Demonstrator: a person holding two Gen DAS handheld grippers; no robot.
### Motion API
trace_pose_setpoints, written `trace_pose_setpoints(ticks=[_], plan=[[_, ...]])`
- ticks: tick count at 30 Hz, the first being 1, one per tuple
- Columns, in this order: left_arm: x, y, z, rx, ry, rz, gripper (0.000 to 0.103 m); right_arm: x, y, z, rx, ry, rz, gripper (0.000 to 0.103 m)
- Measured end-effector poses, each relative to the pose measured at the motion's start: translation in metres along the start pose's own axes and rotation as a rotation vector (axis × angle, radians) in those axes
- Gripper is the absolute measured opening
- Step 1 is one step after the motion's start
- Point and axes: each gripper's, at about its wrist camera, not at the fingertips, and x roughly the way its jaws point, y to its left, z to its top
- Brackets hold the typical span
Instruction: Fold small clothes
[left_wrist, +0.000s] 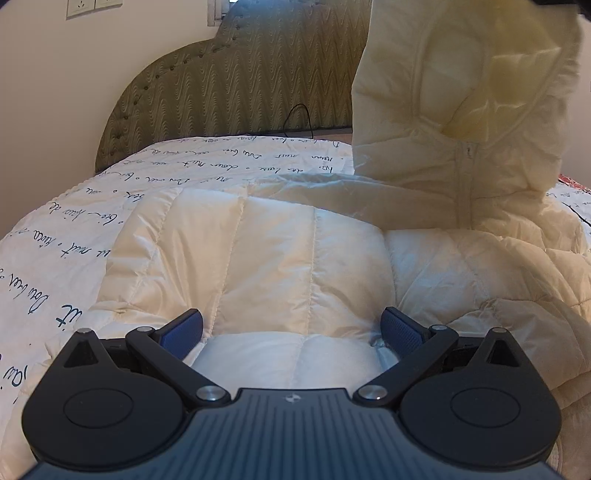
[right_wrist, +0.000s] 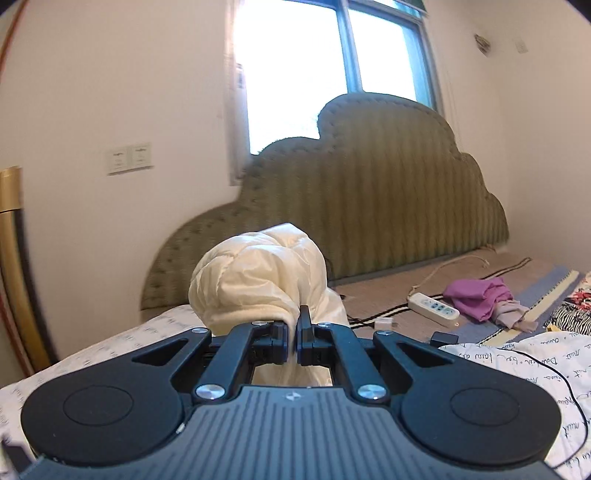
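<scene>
Cream puffer jacket (left_wrist: 280, 254) lies flat on the script-print bedspread (left_wrist: 55, 236), straight ahead of and under the left gripper (left_wrist: 291, 328). Its blue pads sit wide apart with quilted fabric between them, not pinched. The hood (left_wrist: 461, 110) hangs lifted up and to the right of that gripper, zipper line running down toward the body.

From the right wrist view, the right gripper (right_wrist: 292, 334) is clamped on a bunched bit of the hood (right_wrist: 258, 277), ballooning just above the fingers. Only this view shows that pinch; only the left shows the body. I'd guess the hood gets laid toward the left gripper.
</scene>
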Motion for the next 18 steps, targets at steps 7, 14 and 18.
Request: trace_pose_setpoints(ticks=[7,14,18], plan=[[-0.011,-0.001,0.011,0.020,0.011,0.010,0.103,-0.047,0.014,-0.022,-0.020,0.017,0.005,0.007],[-0.043,0.015,0.023,0.039,-0.017,0.057,0.103,-0.068,0.022,-0.046,-0.019,0.026,0.019,0.007],[-0.057,0.034,0.026,0.005,-0.020,0.074,0.103,-0.082,0.030,-0.061,-0.026,0.023,0.032,0.007]])
